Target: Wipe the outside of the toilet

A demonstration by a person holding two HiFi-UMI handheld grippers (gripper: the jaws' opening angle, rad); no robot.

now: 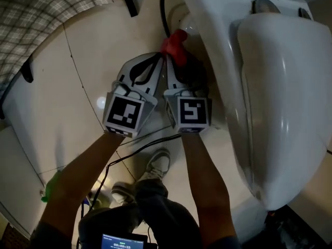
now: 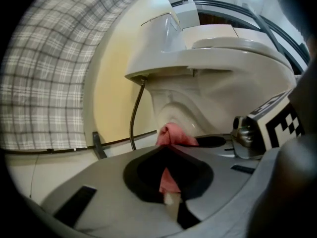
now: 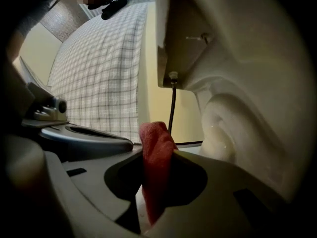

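Toilet [image 1: 275, 97] | red cloth [image 1: 175, 43] | left gripper [image 1: 158, 61], right gripper [image 1: 174, 65] both clamp it

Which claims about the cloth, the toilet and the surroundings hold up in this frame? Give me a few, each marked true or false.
1. The left gripper and the right gripper are both shut on the red cloth. True.
2. The toilet lid is raised. False: it is down over the bowl.
3. A black hose runs up to the underside of the tank. True.
4. The fabric hanging beside the toilet is plain white. False: it has a grey and white checked pattern.
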